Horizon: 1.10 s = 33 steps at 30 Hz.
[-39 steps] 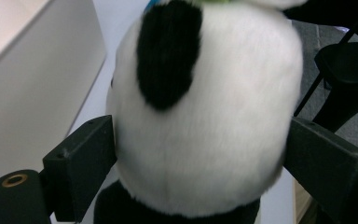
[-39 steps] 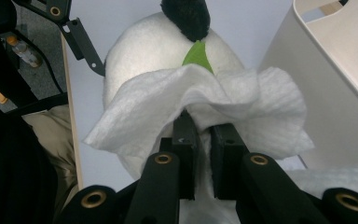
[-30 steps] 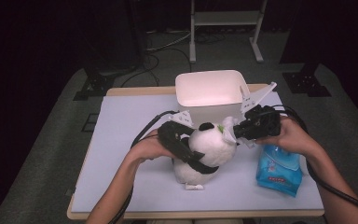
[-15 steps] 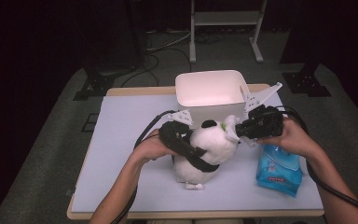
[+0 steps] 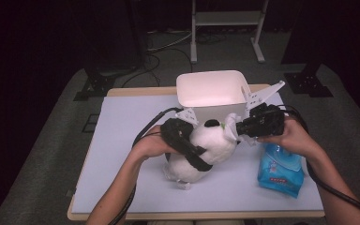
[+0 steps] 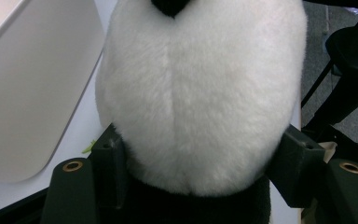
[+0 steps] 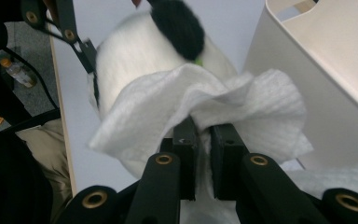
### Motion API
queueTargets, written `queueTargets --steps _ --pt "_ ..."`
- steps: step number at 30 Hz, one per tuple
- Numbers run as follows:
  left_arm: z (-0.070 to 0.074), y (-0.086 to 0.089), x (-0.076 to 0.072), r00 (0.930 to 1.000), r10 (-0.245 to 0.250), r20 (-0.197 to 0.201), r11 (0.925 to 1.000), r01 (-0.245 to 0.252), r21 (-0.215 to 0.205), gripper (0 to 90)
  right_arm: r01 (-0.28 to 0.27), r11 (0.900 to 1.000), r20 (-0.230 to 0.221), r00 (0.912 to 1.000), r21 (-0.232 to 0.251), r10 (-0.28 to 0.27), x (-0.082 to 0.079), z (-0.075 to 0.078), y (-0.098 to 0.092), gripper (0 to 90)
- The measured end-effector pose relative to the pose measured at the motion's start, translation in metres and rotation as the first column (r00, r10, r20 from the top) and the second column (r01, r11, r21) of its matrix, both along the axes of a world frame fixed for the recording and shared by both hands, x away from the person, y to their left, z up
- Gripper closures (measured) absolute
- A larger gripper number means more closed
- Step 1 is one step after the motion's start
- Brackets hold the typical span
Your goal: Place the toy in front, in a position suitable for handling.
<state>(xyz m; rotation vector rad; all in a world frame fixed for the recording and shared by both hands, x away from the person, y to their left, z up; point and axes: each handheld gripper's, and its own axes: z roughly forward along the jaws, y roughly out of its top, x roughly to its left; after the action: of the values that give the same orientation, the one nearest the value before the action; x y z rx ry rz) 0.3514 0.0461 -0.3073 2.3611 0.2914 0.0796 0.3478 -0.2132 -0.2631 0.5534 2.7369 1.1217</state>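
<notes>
High view: a plush panda (image 5: 206, 147) stands near the middle of the counter (image 5: 122, 140), just in front of a white bin (image 5: 211, 89) at the far edge. The left tool (image 5: 187, 140) comes in from the left with the forearm stretched across the near-left part of the counter, hand level, its jaws set around the toy's head and neck. The right tool (image 5: 236, 126) reaches in from the right, wrist bent inward, and holds a white wipe (image 5: 230, 123) against the toy's face. A blue wipes pack (image 5: 281, 171) lies near the near-right corner, apart from the toy.

Left gripper view: the toy's white fur (image 6: 200, 93) bulges between the two jaws, which have just been closing and now press into the pile on either side, so the left tool grips the toy at a middling width. The bin wall (image 6: 28, 84) stands just beside it.

Right gripper view: the jaws stand nearly together, pinching a fold of the wipe (image 7: 205, 107), which fans out crumpled in front of the toy's black ear (image 7: 177, 25).

The toy looks light, soft and squashy; it will give under the jaws and may twist, so a hold across the firm neck or body seems better than one on an ear. The wipe is thin, limp and likely to tear if dragged hard.
</notes>
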Motion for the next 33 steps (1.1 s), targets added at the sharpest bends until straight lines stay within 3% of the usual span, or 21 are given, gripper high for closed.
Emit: queueTargets --steps 3,6,9,13,18,27,29,33 --pt "-0.003 -0.011 -0.002 0.9999 -0.012 0.008 0.9997 0.011 0.022 31.4 -0.013 1.000 0.009 0.9999 -0.005 0.013 -0.001 0.006 0.006 81.5" --pt "-0.006 -0.017 0.000 0.9999 -0.014 0.002 0.9989 0.014 0.046 29.9 -0.018 0.998 0.012 0.9998 -0.060 0.019 -0.002 0.005 0.013 81.5" --pt "-0.012 -0.018 0.001 0.9997 -0.017 -0.017 0.9990 0.017 0.041 24.5 -0.016 0.995 -0.007 0.9999 -0.100 0.015 0.000 -0.004 0.014 81.6" --pt "-0.013 -0.018 -0.001 0.9997 -0.020 -0.012 0.9992 0.021 0.033 18.0 -0.012 0.996 -0.025 0.9996 -0.087 0.010 0.000 -0.010 0.006 81.6" --pt "-0.006 -0.010 -0.005 0.9999 -0.014 0.006 0.9999 0.013 0.009 16.5 0.009 0.994 -0.032 0.9994 -0.109 -0.012 0.000 -0.016 0.000 81.5" --pt "-0.011 0.011 -0.006 0.9998 0.018 -0.010 0.9992 -0.017 0.036 10.5 0.028 0.993 -0.064 0.9973 -0.118 -0.035 0.001 -0.029 -0.011 81.5" --pt "-0.019 0.018 -0.004 0.9995 0.023 -0.019 0.9978 -0.022 0.063 10.4 0.042 0.992 -0.067 0.9965 -0.122 -0.051 0.002 -0.033 -0.014 81.6" --pt "-0.030 0.020 -0.001 0.9964 0.032 -0.079 0.9977 -0.027 0.062 9.2 0.052 0.993 -0.092 0.9938 -0.110 -0.062 0.003 -0.043 -0.019 81.7"
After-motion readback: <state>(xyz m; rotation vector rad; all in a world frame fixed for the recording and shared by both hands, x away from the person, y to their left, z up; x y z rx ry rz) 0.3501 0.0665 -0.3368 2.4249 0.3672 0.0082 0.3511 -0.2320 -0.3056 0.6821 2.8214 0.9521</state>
